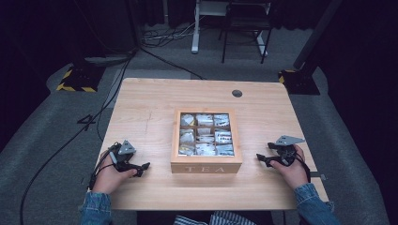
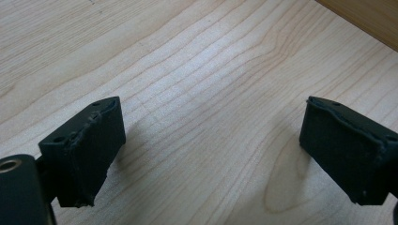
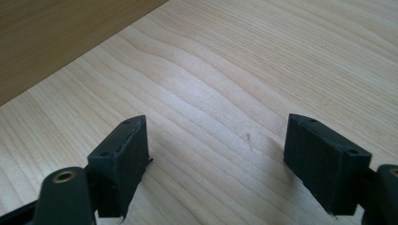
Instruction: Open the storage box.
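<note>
Tea box between two idle grippers, jaws spread wide and empty.

Nearest, left gripper (image 1: 141,168) and right gripper (image 1: 263,159) resting low on the table (image 1: 150,108), nothing between either pair. Just inward of both, the wooden tea box (image 1: 206,165): likely rigid, fairly light, best clamped at opposite side walls; sachets (image 1: 205,135) inside thin, crinkly, easily crushed. Compartments visible from above; gripper views give bare wood grain plus a box wall (image 3: 56,37) at one corner.

One wooden tea box (image 1: 206,164) is counted at frame centre, divided into nine compartments, three rows of three, each holding tea bags (image 1: 204,135); the bags themselves are too small to be counted. Two grippers are counted: left gripper (image 1: 141,168) lower left, right gripper (image 1: 263,158) lower right. One table (image 1: 150,108).
</note>
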Motion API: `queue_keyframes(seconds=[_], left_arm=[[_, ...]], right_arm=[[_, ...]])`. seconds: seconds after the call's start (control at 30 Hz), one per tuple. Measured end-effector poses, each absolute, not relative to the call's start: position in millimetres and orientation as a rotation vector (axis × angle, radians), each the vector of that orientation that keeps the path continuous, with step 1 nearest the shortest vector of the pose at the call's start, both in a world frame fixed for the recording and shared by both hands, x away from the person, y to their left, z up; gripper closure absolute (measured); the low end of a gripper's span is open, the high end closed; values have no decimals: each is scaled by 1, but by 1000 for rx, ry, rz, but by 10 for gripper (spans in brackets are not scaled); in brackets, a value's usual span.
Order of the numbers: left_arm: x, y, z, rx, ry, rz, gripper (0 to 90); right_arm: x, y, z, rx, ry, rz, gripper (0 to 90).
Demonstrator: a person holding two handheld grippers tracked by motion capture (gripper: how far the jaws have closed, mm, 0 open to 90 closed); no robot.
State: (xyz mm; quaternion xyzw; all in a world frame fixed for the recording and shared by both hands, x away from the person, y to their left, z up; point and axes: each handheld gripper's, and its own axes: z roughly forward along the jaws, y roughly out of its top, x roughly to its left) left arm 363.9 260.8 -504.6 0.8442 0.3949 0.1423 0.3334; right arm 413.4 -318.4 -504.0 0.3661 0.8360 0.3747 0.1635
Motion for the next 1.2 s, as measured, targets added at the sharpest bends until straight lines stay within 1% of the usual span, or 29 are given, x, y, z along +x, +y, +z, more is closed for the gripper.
queue_keyframes(seconds=[0.13,0.3,0.37,0.43,0.47,0.5,0.53,0.57,0.63,0.7,0.77,0.87,1.1,1.2], left_arm=[[364,262,-504,2209,1024,374,84],[363,266,-504,2190,1024,380,155],[363,267,-504,2190,1024,381,165],[362,265,-498,2222,1055,381,213],[362,265,-498,2222,1055,381,262],[361,264,-496,2231,1058,378,262],[361,262,-492,2242,1056,409,303],[361,261,-489,2232,1051,436,302],[361,260,-485,2228,1051,439,311],[359,258,-474,2198,1040,444,318],[358,257,-471,2188,1040,440,322],[356,254,-456,2151,1028,427,321],[354,244,-441,2077,1009,385,324],[351,234,-430,2064,962,396,324]], right_arm=[[413,-319,-504,1042,2387,1066,224],[413,-319,-504,1043,2386,1067,224],[413,-319,-504,1043,2386,1069,224],[413,-319,-504,1043,2386,1068,224],[413,-319,-504,1044,2387,1070,224],[413,-319,-504,1044,2387,1070,224],[413,-319,-504,1044,2387,1070,224],[413,-319,-504,1044,2387,1071,224],[413,-319,-504,1044,2386,1071,224],[413,-319,-504,1043,2387,1068,223],[413,-319,-504,1043,2386,1070,224],[413,-319,-504,1042,2386,1066,223],[413,-319,-504,1042,2386,1066,223],[413,-319,-504,1037,2390,1067,227]])
